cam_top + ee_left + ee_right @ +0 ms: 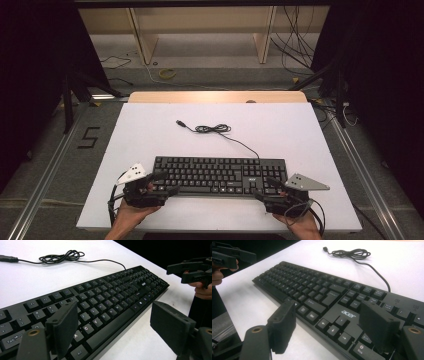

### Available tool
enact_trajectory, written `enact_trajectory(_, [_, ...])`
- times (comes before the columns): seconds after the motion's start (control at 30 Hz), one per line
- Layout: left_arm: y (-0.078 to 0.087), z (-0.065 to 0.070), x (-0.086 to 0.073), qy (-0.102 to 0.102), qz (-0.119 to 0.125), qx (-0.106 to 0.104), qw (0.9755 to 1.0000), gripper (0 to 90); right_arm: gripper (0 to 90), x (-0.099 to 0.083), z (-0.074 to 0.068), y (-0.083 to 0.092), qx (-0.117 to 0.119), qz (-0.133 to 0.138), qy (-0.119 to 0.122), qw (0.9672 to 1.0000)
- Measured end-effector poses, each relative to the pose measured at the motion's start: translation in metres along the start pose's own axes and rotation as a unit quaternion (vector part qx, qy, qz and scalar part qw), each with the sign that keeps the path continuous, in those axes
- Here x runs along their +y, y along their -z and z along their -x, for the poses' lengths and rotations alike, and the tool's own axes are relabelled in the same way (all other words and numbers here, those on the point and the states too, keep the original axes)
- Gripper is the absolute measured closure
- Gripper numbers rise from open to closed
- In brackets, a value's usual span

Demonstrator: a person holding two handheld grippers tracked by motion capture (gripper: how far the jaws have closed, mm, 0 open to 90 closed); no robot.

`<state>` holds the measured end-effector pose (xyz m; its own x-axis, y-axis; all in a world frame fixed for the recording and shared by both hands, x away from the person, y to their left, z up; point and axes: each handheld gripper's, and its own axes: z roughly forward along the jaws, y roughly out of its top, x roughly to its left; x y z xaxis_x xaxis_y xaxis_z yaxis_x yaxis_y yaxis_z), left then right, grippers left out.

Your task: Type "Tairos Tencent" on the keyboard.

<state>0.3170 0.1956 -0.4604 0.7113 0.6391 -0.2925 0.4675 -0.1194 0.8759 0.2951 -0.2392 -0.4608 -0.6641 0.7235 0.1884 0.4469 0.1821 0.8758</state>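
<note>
A black Acer keyboard [220,175] lies flat near the front edge of the white table [150,135], its cable [220,131] trailing behind it in a loose coil toward the USB plug [181,123]. The left gripper [162,183] hovers at the keyboard's left end and the right gripper [265,188] at its right end. Both have their jaws spread wide, holding nothing.

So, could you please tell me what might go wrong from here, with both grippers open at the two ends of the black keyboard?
1. The left gripper and right gripper straddle the near edge of the black plastic keyboard; uneven closing could tilt or skew it, and jaws may press keys.
2. The thin black coiled cable lies loose on the white table; lifting may drag it, and its plug could snag.
</note>
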Motion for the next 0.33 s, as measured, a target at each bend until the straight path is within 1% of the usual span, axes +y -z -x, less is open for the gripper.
enact_trajectory(0.33, [-0.0008, 0.0003, 0.0001, -0.001, -0.001, 0.001, 1.0000, 22.0, 30.4, 0.0005, -0.0007, -0.0004, 0.001, -0.001, 0.000, 1.0000])
